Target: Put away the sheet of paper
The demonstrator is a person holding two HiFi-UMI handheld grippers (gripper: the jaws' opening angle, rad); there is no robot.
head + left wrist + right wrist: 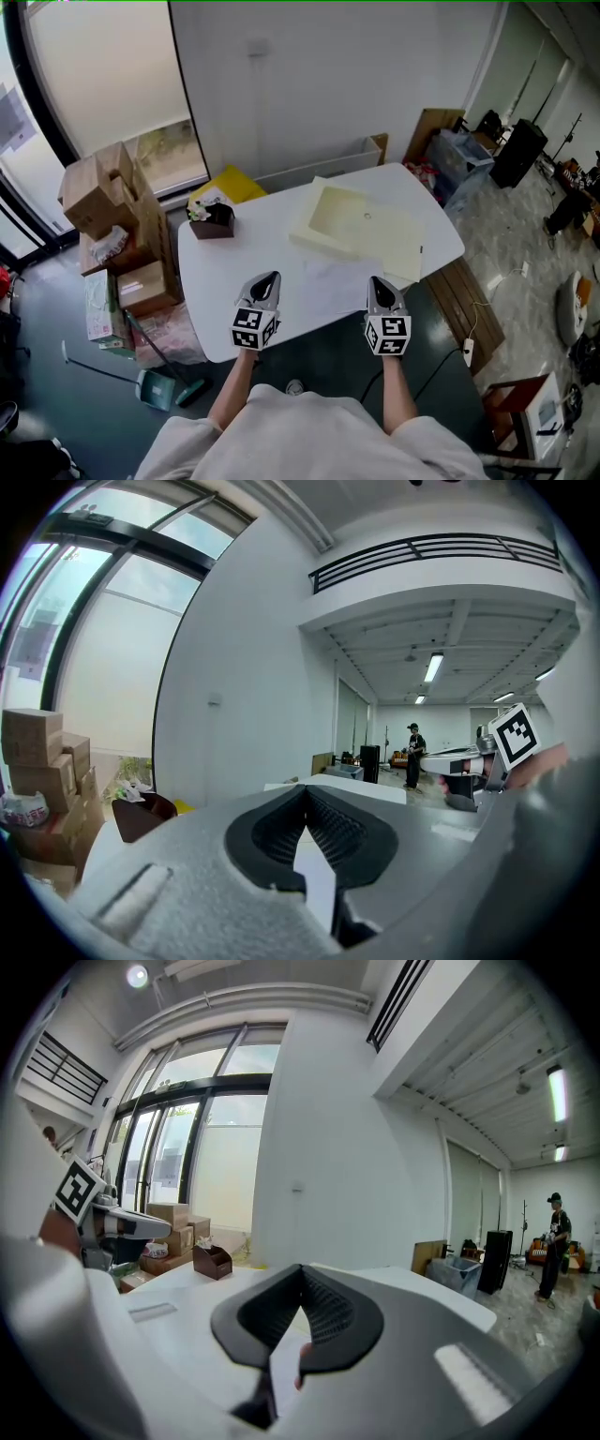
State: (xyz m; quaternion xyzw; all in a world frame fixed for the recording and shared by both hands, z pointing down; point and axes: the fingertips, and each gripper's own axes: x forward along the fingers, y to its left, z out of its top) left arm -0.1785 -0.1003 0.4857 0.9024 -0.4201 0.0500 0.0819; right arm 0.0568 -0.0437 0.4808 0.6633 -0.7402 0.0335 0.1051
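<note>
Okay, left gripper (pixel 269 281) and right gripper (pixel 378 284) are both clenched tip to tip, flanking the sheet of paper (pixel 333 277) at the table (pixel 211 300) edge. I'd guess that's to take both sides and lift it flat toward the cream tray (pixel 361 225).

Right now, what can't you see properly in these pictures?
- Sheet of paper: head view, white on the white table, so its edges barely show; in both gripper views, the white past the jaws could be paper or table.
- Brown holder: head view, contents too small.
- Cream tray: head view, speck inside too small to name.
</note>
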